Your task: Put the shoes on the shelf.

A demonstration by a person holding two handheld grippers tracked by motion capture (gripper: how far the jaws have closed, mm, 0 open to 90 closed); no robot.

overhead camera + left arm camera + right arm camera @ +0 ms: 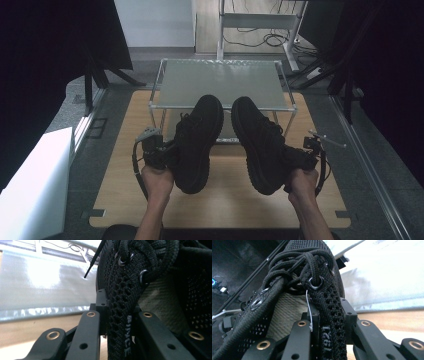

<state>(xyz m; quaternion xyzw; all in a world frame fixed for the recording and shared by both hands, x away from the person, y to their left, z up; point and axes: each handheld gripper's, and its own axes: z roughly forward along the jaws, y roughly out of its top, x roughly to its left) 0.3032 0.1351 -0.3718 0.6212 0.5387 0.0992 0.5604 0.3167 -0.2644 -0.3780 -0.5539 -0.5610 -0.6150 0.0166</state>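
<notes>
Both pairs of jaws are drawn in narrow, each clamped on the knit collar wall of a black shoe. In the left gripper view the jaws of the left gripper (120, 322) pinch the side wall of the left shoe (120, 290): one jaw lies against the outer knit, the other sits inside the opening against the beige lining. The wall runs straight up between them, with printed letters on it just above the jaws and the eyelets and laces higher up.

In the right gripper view the right gripper (328, 322) grips the right shoe (322, 297) the same way, one jaw inside against the beige lining, the other outside on the knit. Printed digits show on the pinched strip, and the knotted laces bunch just above the jaws.

From the high view, the left gripper (159, 154) is at the left side of the left shoe (197, 142), near its heel opening, with the left hand (157, 182) behind it. The right gripper (299, 157) is at the right side of the right shoe (257, 142), with the right hand (302, 181) behind it. The shoes are side by side, close but apart, toes pointing far and heels near. Their toes overlap the near edge of a metal rack (220, 80) standing at the far half of the wooden table (225, 200).
</notes>
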